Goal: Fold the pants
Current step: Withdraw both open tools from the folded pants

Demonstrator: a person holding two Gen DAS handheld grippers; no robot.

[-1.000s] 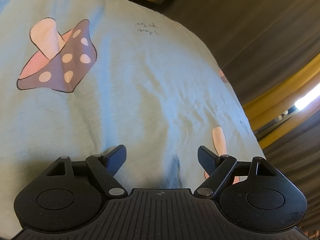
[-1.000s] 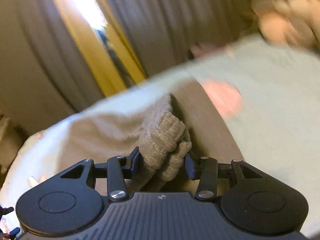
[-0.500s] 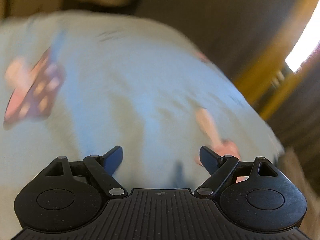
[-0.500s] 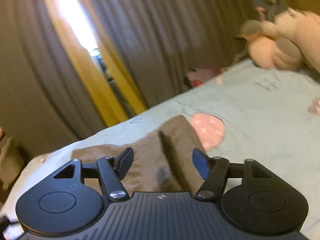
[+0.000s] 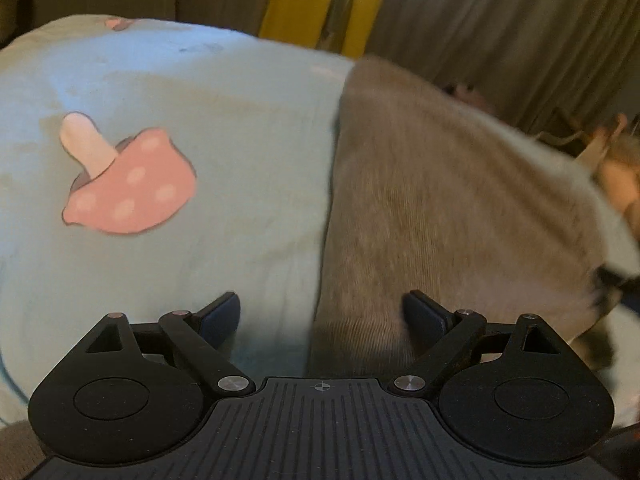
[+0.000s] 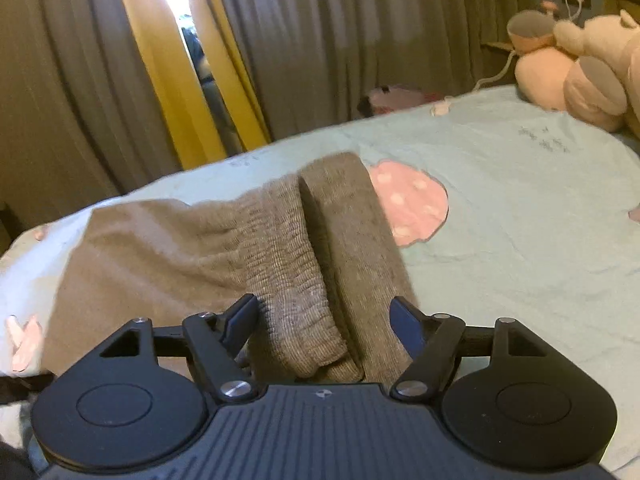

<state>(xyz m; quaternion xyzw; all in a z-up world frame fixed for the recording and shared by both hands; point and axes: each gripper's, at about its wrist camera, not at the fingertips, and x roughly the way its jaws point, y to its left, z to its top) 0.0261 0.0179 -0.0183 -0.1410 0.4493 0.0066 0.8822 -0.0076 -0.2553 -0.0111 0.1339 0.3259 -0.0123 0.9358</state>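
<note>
Waistband elastic [image 6: 296,280] lies now between the jaws of my right gripper [image 6: 322,318], but the pads do not press it any more: a second ago they pinched this ribbed band tight, and now they are opening and it rests loose on the bed. So I judge that one fold is laid down and released. My left gripper [image 5: 320,312] was over bare bedsheet before; now it hangs over the edge of the pants [image 5: 440,208], its jaws wide and still opening, one finger over the sheet and the other over the cloth, gripping nothing. I think it comes to take the next edge.

The pants are taupe knit, soft and a little fuzzy, with fine ribs, and the gathered waistband is thicker and wrinkled. In the right view they lie doubled, with a long crease running away from me.

Under them the bedsheet [image 6: 520,240] is pale blue cotton, lightly creased, with a pink dotted mushroom print [image 5: 128,184]. Further away sit plush toys [image 6: 576,76], round and peach-coloured, and behind hang grey pleated curtains [image 6: 320,40] with a yellow one beside a bright gap.
</note>
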